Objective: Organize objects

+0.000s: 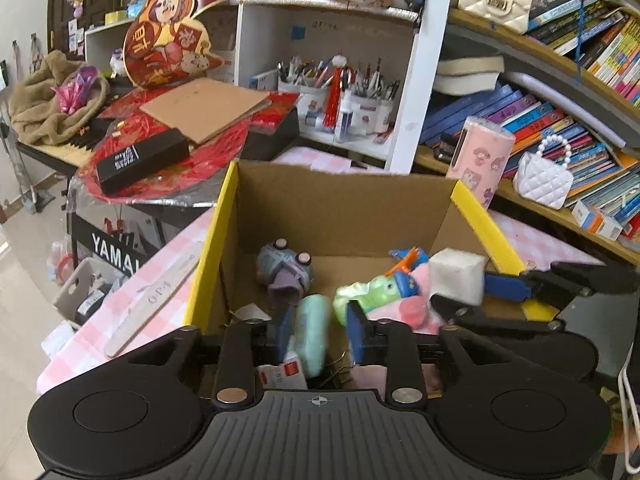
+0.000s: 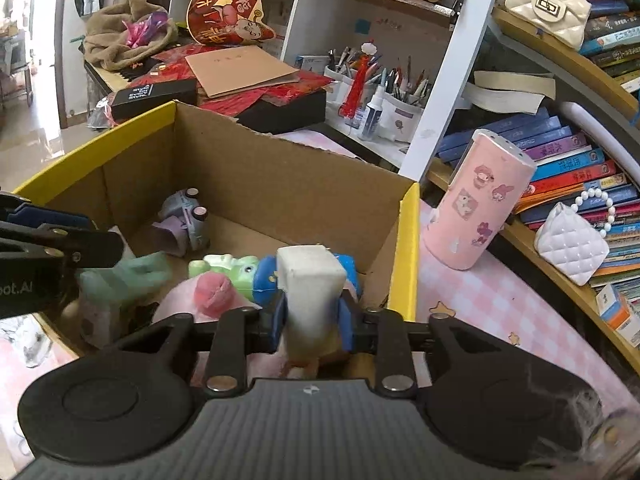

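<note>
Hovering over the cardboard box (image 1: 340,208), the left gripper (image 1: 316,328) stands released around a mint-green toy (image 1: 314,332); at three o'clock, the right gripper (image 2: 312,320) brackets a white block (image 2: 310,280), contact unclear.

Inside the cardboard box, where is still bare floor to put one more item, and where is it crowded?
Bare floor of the cardboard box lies along the back wall, between the grey toy car and the right wall. The near half is crowded: green frog toy, pink plush, mint pouch and the white block between the right gripper fingers.
</note>
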`<state>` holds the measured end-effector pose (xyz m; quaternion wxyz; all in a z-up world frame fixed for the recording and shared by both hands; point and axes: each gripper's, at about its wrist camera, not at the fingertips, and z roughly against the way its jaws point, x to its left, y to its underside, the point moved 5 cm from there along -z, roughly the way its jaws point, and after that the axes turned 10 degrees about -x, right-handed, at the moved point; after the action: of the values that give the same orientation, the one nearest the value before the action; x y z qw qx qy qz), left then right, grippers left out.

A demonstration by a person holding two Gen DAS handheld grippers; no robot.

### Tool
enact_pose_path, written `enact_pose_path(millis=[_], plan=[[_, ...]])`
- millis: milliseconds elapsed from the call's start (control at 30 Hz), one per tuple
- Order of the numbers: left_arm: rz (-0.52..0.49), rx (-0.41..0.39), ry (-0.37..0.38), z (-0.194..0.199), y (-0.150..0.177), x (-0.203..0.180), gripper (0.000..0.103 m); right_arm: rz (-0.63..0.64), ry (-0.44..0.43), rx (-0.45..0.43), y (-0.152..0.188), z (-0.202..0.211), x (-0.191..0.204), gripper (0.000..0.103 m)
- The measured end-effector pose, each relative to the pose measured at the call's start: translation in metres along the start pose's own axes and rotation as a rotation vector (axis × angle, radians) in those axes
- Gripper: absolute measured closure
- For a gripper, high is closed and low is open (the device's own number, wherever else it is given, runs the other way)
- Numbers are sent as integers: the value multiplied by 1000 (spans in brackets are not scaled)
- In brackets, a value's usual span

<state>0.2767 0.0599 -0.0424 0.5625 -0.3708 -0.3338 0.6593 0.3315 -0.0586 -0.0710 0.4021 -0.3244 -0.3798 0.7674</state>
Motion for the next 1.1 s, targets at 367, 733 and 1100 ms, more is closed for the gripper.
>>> enact_pose_path(millis=[367,733,1100], plan=[[-34,-175,61,65,-24,-7,16,-192,80,-151,-16,81,1,41],[-52,-218,43,131,12,-3,4,-347,348,-174,24,176,27,21],[-116,-130,60,172,75,-19,0,-426,520,-114,97,255,58,7]])
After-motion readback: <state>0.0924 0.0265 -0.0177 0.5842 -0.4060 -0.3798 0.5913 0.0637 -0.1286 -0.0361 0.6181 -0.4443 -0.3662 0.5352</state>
